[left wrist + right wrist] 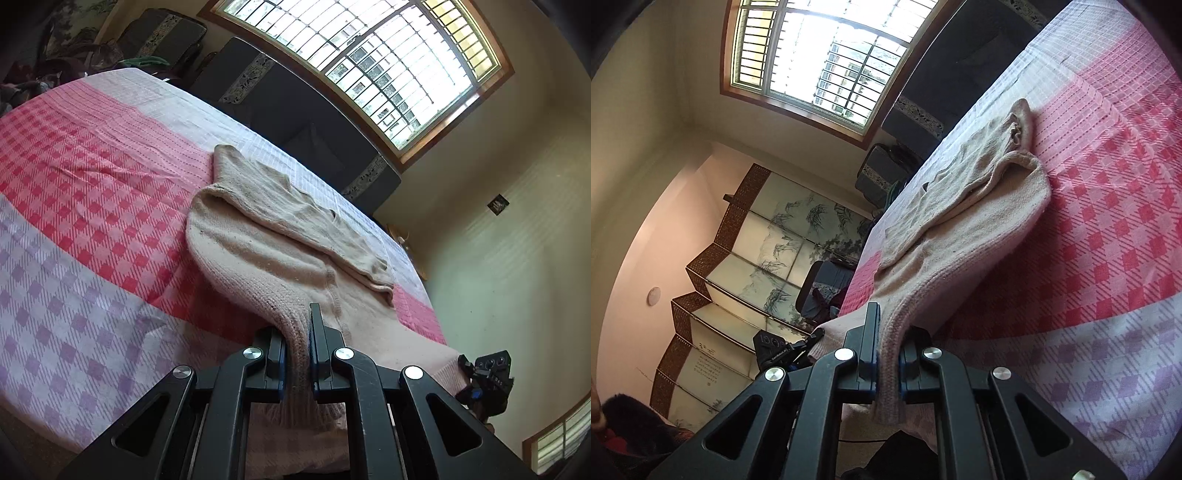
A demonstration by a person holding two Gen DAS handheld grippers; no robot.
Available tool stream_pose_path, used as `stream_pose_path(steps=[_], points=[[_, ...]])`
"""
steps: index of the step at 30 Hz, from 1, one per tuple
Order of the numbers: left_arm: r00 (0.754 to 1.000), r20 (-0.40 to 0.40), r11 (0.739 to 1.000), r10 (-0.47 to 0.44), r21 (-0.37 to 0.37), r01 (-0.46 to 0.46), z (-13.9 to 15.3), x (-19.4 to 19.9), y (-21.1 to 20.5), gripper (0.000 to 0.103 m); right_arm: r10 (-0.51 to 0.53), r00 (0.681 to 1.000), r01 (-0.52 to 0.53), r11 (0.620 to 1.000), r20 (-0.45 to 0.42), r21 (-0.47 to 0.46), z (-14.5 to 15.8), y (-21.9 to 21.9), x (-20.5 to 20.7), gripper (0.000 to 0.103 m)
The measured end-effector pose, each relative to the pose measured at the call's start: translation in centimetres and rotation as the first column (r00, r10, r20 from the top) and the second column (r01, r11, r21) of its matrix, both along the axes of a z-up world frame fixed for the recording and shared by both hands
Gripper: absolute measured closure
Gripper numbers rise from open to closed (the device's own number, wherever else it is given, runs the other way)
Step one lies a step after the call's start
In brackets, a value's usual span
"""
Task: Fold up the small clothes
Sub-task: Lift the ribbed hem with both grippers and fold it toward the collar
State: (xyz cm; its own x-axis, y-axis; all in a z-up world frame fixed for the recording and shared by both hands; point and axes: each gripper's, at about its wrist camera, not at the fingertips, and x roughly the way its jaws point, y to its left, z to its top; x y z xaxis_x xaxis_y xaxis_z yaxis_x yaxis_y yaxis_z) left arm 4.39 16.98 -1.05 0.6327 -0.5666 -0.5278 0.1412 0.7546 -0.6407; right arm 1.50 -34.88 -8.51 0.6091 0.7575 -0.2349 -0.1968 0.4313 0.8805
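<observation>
Sunlit through a barred window [388, 62], the room is mostly taken up by a bed [92, 206] spread with a pink, red and lilac checked cover, dark cushions [295, 110] ranged along its far side and a painted folding screen [768, 236] against one wall. On the bed lies a beige knitted sweater [266, 236], one sleeve already laid across the body, its ribbed hem lifted off the cover at the near edge. The left hand-held gripper [297, 354] is clamped on one hem corner; the right hand-held gripper [888, 354] is clamped on the other, the knit pinched between both pairs of blue pads. The sweater looks light, soft and floppy, likely to sag between the two grips, so the thicker ribbed hem seems the sound place to hold. Open cover lies to both sides and beyond the collar, leaving room to carry the hem forward; the bed's near edge sits just below the grippers.
</observation>
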Motion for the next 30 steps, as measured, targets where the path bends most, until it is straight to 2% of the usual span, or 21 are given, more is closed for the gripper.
stream_pose_path(steps=[12,30], points=[[0.997,0.070,0.990,0.028,0.133,-0.037,2.3,4.3,-1.7,0.094,-0.027,0.997,0.024,0.999,0.067,0.037,2.7,-1.0,4.1,0.094],[0.994,0.068,0.983,0.083,0.157,-0.093,1.9,11.9,-2.6,0.094,-0.112,0.994,0.111,0.994,0.017,0.018,2.3,-3.1,11.6,0.094]])
